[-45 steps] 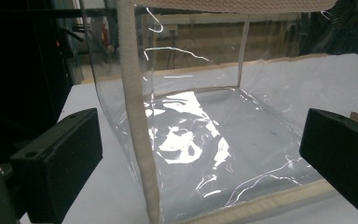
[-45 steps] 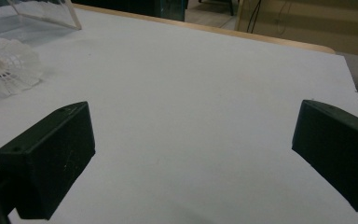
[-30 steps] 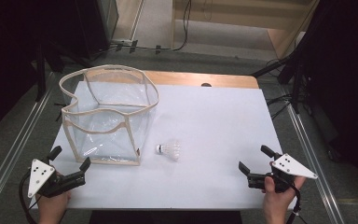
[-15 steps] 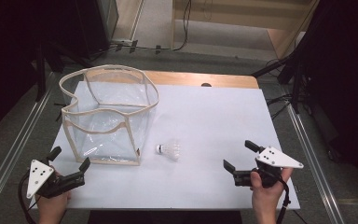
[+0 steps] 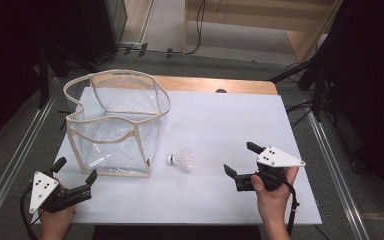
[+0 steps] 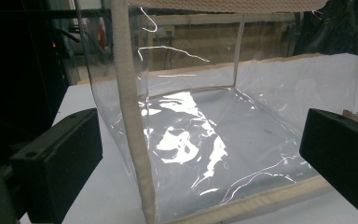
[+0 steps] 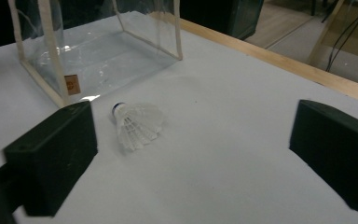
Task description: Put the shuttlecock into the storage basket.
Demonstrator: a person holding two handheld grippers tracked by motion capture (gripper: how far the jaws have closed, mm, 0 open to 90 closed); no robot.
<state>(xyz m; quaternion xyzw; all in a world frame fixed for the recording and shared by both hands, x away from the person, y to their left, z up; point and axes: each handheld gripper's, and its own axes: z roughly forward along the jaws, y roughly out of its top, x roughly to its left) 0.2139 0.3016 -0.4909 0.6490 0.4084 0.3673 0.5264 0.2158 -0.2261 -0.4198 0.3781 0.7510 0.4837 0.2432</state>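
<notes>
The jaws of the right gripper (image 5: 238, 162) are seen spread wide with nothing between them, though they have just been closing a little; the white surface (image 5: 220, 120) is all that lies in the gap. This gripper is held by a hand (image 5: 272, 192) at the near right of the surface, pointed leftward toward a small white feathered shuttlecock (image 5: 181, 161) with a dark-banded cork tip. The shuttlecock is found lying on its side near the middle of the surface, its cork end turned toward the bag, just to the right of the bag's near right corner and apart from it. In the right gripper view the shuttlecock (image 7: 137, 123) is seen ahead of the jaws, nearer the left one, untouched.

The jaws of the left gripper (image 5: 72, 170) are likewise held apart and empty at the near left corner of the surface. They are aimed at a clear plastic bag with beige fabric trim (image 5: 115, 125), which stands upright and open-topped on the left half of the surface. In the left gripper view a beige corner seam of the bag (image 6: 133, 130) is framed between the jaws, close ahead but not pinched.
</notes>
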